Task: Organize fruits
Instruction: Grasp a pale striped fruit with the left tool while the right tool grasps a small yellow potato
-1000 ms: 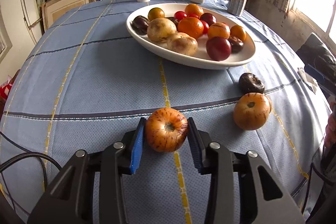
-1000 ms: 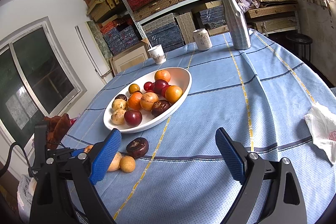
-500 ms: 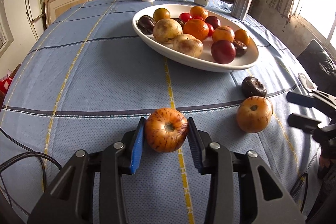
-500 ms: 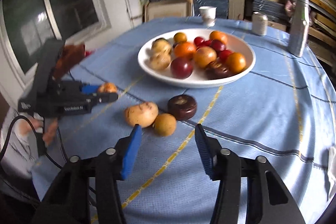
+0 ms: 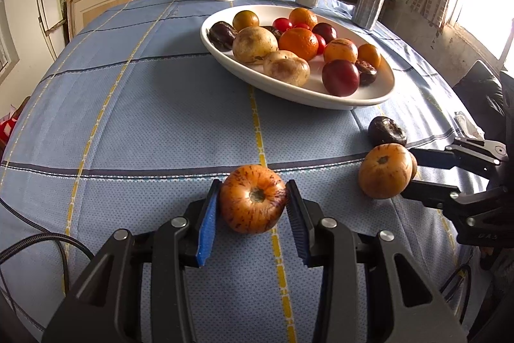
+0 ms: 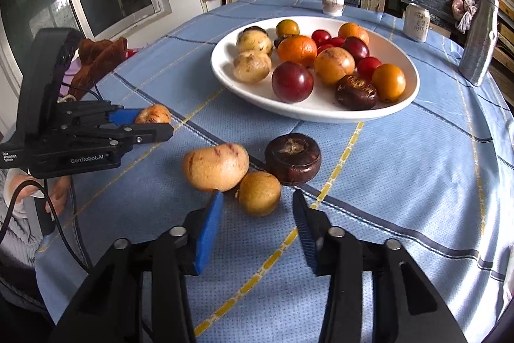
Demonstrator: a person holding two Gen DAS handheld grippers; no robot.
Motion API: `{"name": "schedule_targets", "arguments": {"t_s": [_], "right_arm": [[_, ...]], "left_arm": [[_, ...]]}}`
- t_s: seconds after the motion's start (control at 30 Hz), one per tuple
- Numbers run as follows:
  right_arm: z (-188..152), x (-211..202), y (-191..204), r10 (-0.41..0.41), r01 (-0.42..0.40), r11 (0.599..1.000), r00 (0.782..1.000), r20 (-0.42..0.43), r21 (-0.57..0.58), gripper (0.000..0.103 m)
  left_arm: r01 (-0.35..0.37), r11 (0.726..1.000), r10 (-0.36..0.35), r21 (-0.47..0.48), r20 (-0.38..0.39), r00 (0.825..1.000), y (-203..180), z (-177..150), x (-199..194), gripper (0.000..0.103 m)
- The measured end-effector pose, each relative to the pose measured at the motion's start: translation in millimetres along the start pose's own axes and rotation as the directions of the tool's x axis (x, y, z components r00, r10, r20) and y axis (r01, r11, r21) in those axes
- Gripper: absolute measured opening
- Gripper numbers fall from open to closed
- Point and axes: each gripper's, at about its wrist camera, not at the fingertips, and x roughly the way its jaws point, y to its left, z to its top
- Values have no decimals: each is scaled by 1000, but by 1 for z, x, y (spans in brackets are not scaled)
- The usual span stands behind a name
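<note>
**Left gripper clamped on streaked fruit, right gripper open at small fruit**

The left gripper (image 5: 253, 208) gripped a streaked orange fruit (image 5: 253, 203) between both pads, over the blue tablecloth (image 5: 144, 118). The right gripper (image 6: 255, 216) stood open, its 2 fingers flanking a small yellow-brown fruit (image 6: 259, 193) without touching it. That fruit touched a larger tan fruit (image 6: 215, 166) and sat just beside a dark round fruit (image 6: 293, 158). The white bowl (image 6: 321, 113) beyond held the other fruits.

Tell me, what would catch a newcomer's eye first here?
Likely the white oval bowl heaped with oranges, plums and brown fruits, in the middle of the blue tablecloth. Nearer, the left gripper clasps a streaked orange fruit, while the open right gripper reaches for a small tan fruit beside two others.
</note>
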Motion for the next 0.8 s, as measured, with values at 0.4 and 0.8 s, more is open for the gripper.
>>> {"name": "schedule_targets", "arguments": {"t_s": [0.4, 0.8], "right_arm": [[2, -5, -5, 24, -25, 999, 999, 41, 28, 29], [-14, -38, -28, 20, -41, 990, 988, 155, 136, 29]], "left_arm": [[3, 1000, -3, 6, 0, 1000, -2, 0, 1, 43], [-8, 999, 7, 31, 47, 999, -9, 2, -8, 38]]}}
